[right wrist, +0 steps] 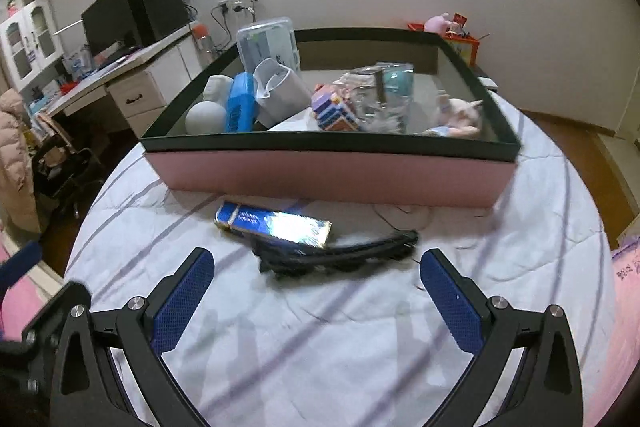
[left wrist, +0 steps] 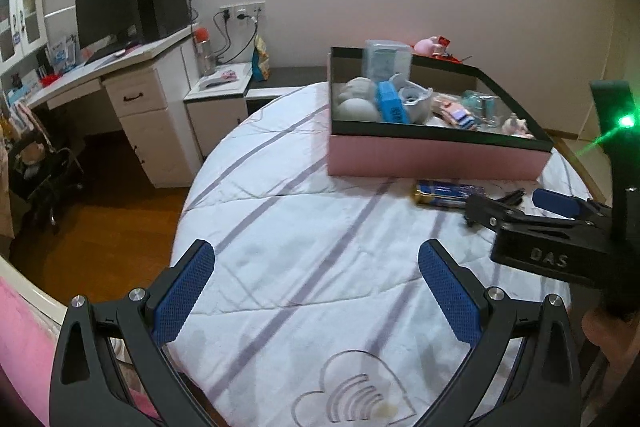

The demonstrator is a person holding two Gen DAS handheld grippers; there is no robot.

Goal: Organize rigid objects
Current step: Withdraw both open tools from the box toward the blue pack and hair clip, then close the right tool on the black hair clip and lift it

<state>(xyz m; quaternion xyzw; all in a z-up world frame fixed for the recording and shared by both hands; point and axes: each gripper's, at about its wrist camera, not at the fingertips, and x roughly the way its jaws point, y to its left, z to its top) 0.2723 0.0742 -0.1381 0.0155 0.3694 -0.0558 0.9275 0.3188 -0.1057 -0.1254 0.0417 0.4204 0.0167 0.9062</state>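
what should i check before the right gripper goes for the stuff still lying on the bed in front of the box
1. Right gripper open and holding nothing: ok.
2. Left gripper open, holding nothing and off to the side: ok.
3. Blue and gold pack lies flat on the quilt, outside the pink box: ok to pick.
4. Black hair clip touches the pack's near edge, so gripping one may drag the other: not ok.
5. Free space in the box: bare floor shows near the middle front: ok.
6. Thin cord on the quilt by the box, snag risk: cannot tell.
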